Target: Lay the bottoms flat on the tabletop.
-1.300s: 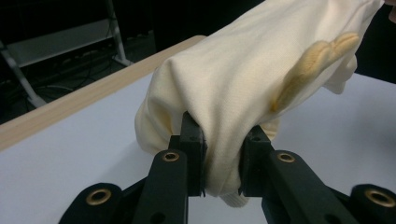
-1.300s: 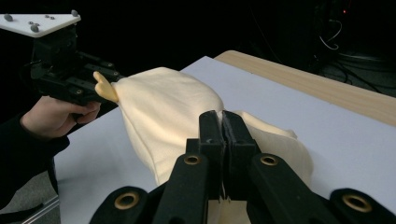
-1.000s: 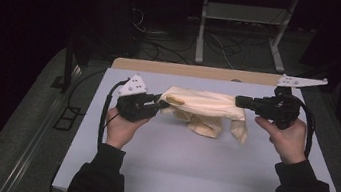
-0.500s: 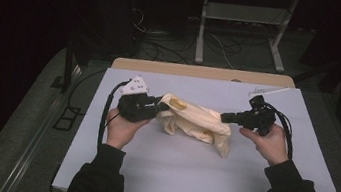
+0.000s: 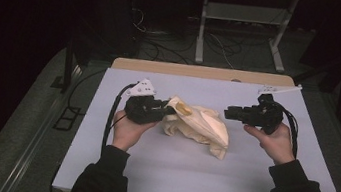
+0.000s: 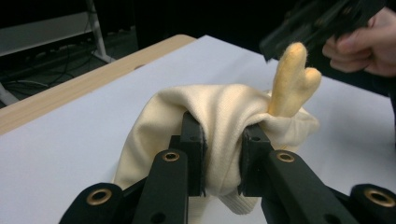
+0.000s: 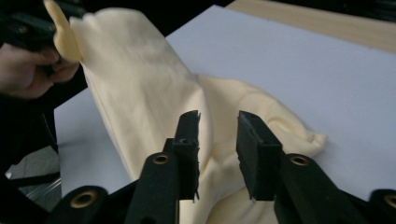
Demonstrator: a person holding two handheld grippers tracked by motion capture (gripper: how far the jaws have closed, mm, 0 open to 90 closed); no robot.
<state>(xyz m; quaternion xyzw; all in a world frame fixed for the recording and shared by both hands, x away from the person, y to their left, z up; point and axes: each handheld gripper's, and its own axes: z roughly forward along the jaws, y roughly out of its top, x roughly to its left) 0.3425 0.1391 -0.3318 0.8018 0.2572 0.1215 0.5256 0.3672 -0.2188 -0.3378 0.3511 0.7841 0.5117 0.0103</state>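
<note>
High view: a cream knit garment (image 5: 199,125), soft, light and floppy, lies mid-desk (image 5: 246,187). Left claw (image 6: 223,154) is clenched on its bunched left end; best held at such folds. Right claw (image 7: 217,140), released, hovers just right of it.
</note>
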